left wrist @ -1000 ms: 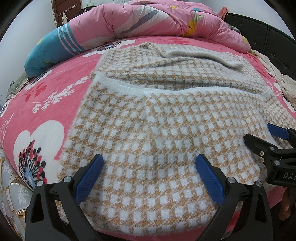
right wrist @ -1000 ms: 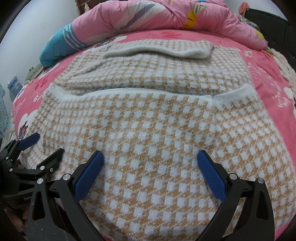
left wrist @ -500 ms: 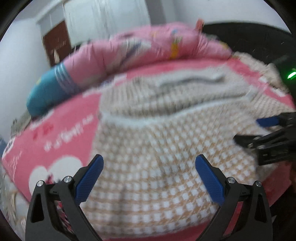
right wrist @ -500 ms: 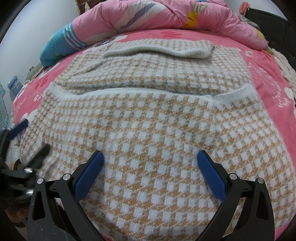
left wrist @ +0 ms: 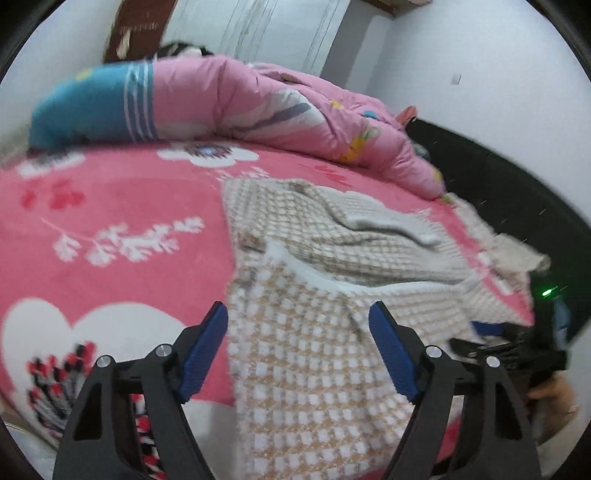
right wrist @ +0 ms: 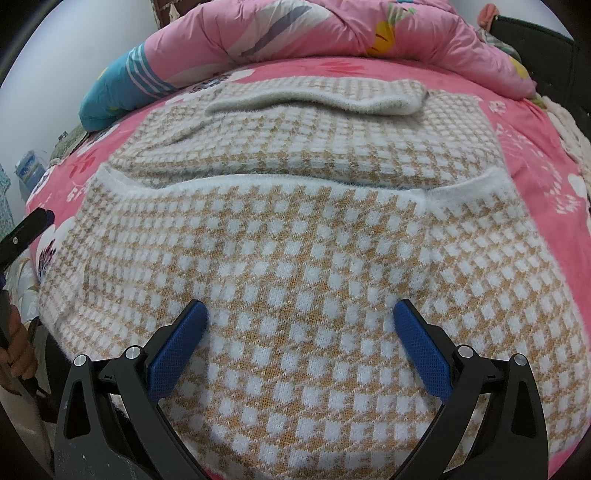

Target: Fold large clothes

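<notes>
A tan-and-white checked knit sweater [right wrist: 295, 229] lies spread on the pink floral bed, with a white ribbed band [right wrist: 280, 184] across its middle and a folded part at the far end. In the left wrist view the sweater [left wrist: 314, 332] lies right of centre. My left gripper [left wrist: 298, 321] is open and empty above the sweater's left edge. My right gripper [right wrist: 299, 317] is open and empty over the sweater's near part. The right gripper also shows in the left wrist view [left wrist: 491, 339], and a left gripper finger [right wrist: 26, 229] shows at the left edge of the right wrist view.
A pink quilt [right wrist: 332, 29] with a blue end [right wrist: 114, 88] is heaped along the far side of the bed. A black bed frame [left wrist: 517, 184] runs along the right. A cream knit cloth [left wrist: 509, 251] lies at the bed's right edge.
My left gripper has swung left and lifted away from the sweater's middle, so it now faces the sweater's left edge. The right gripper has stayed put.
</notes>
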A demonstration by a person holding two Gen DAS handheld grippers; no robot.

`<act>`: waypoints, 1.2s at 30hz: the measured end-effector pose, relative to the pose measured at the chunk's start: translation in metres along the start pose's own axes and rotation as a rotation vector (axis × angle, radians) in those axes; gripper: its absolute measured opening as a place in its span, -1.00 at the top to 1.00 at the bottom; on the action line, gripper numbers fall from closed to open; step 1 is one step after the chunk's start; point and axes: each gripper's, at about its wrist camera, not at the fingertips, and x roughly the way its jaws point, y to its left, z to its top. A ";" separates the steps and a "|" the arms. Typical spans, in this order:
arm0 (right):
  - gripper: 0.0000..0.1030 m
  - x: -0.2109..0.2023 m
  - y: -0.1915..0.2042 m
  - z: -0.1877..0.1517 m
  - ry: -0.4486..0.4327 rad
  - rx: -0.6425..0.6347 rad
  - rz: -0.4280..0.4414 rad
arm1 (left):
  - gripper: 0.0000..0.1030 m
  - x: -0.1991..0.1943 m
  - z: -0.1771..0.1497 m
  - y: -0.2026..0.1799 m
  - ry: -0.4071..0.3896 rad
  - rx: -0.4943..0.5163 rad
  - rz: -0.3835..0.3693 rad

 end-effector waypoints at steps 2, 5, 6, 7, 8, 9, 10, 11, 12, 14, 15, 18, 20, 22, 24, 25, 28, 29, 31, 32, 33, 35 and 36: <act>-0.87 0.000 0.000 0.000 0.000 0.000 0.000 | -0.40 0.005 0.000 0.004 0.020 -0.017 -0.029; -0.87 -0.001 -0.001 -0.001 0.002 0.000 -0.001 | -0.23 0.017 0.001 0.007 0.066 -0.020 -0.039; -0.87 -0.001 -0.001 -0.001 0.002 0.000 -0.001 | -0.15 0.020 0.001 0.007 0.076 -0.026 -0.042; -0.87 0.000 0.000 0.000 0.002 -0.001 0.000 | -0.12 0.024 0.002 0.009 0.089 -0.039 -0.057; -0.87 -0.001 -0.002 -0.001 0.003 0.000 0.000 | -0.10 0.026 0.004 0.010 0.090 -0.046 -0.065; -0.87 0.000 -0.001 0.001 0.002 -0.002 0.001 | -0.09 0.027 0.006 0.011 0.089 -0.049 -0.072; -0.87 -0.001 -0.002 -0.001 0.003 -0.002 0.000 | -0.09 0.028 0.006 0.011 0.089 -0.048 -0.076; -0.87 -0.001 -0.002 0.000 0.002 -0.003 0.001 | -0.09 0.031 0.008 0.010 0.091 -0.043 -0.077; -0.87 0.000 -0.001 0.001 0.002 -0.004 0.001 | -0.09 0.034 0.010 0.010 0.096 -0.037 -0.069; -0.87 -0.001 -0.002 0.000 0.003 -0.004 0.001 | -0.09 0.041 0.014 0.012 0.112 -0.037 -0.045; -0.87 -0.001 -0.002 0.001 0.002 -0.004 0.002 | -0.09 0.046 0.016 0.014 0.124 -0.046 -0.039; -0.87 -0.002 -0.004 -0.001 0.002 -0.004 0.002 | -0.06 0.058 0.019 0.019 0.167 -0.084 -0.088; -0.87 -0.002 -0.004 0.000 0.003 -0.006 0.003 | -0.06 0.059 0.020 0.020 0.174 -0.097 -0.134; -0.87 -0.003 -0.006 -0.002 0.003 -0.005 0.002 | -0.06 0.055 0.022 0.019 0.168 -0.108 -0.219; -0.87 -0.003 -0.007 -0.002 0.003 -0.008 0.004 | -0.06 0.051 0.023 0.019 0.157 -0.125 -0.285; -0.87 -0.003 -0.006 -0.001 0.004 -0.008 0.005 | -0.07 0.049 0.024 0.019 0.155 -0.127 -0.308; -0.87 -0.005 -0.008 -0.003 0.004 -0.008 0.003 | -0.09 0.057 0.024 0.014 0.189 -0.092 -0.232; -0.87 -0.004 -0.007 -0.002 0.004 -0.008 0.004 | -0.09 0.063 0.023 0.013 0.213 -0.081 -0.186; -0.87 -0.003 -0.006 -0.001 0.004 -0.009 0.004 | -0.08 0.072 0.022 0.016 0.255 -0.086 -0.136; -0.87 -0.004 -0.007 -0.001 0.005 -0.009 0.004 | -0.08 0.075 0.021 0.018 0.267 -0.100 -0.136; -0.87 -0.004 -0.008 -0.002 0.005 -0.009 0.004 | -0.08 0.076 0.021 0.018 0.269 -0.107 -0.136; -0.87 -0.004 -0.008 -0.002 0.006 -0.009 0.003 | -0.08 0.076 0.020 0.016 0.277 -0.093 -0.137; -0.87 -0.004 -0.008 -0.002 0.006 -0.010 0.004 | -0.08 0.075 0.019 0.015 0.284 -0.090 -0.153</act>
